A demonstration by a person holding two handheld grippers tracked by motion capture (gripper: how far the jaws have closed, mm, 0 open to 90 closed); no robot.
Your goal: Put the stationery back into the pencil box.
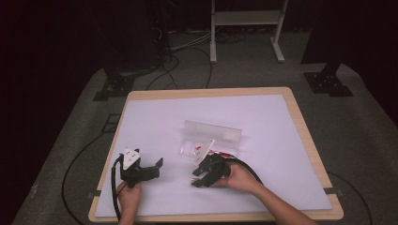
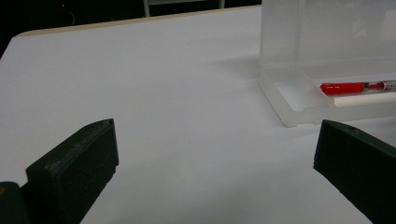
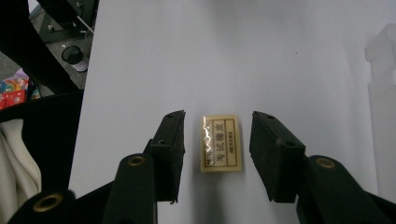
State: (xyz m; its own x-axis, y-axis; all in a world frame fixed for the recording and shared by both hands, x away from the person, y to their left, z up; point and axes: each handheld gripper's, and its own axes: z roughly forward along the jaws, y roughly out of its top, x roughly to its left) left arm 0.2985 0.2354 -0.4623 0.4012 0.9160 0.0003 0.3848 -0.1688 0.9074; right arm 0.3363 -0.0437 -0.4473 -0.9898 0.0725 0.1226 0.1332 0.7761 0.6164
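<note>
The right tongs [image 3: 215, 158] stand spread around a wrapped eraser [image 3: 221, 143] on the worktop [image 3: 233, 56], pads not touching it; the left tongs [image 2: 215, 163] are spread, holding nothing.

High view above the table [image 1: 300, 136], looking forward and down, both tongs cameras low and close, sharing its white top.

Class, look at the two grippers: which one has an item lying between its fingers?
The right gripper: a small wrapped eraser lies on the white table between its fingers. The left gripper has bare table between its fingers.
</note>
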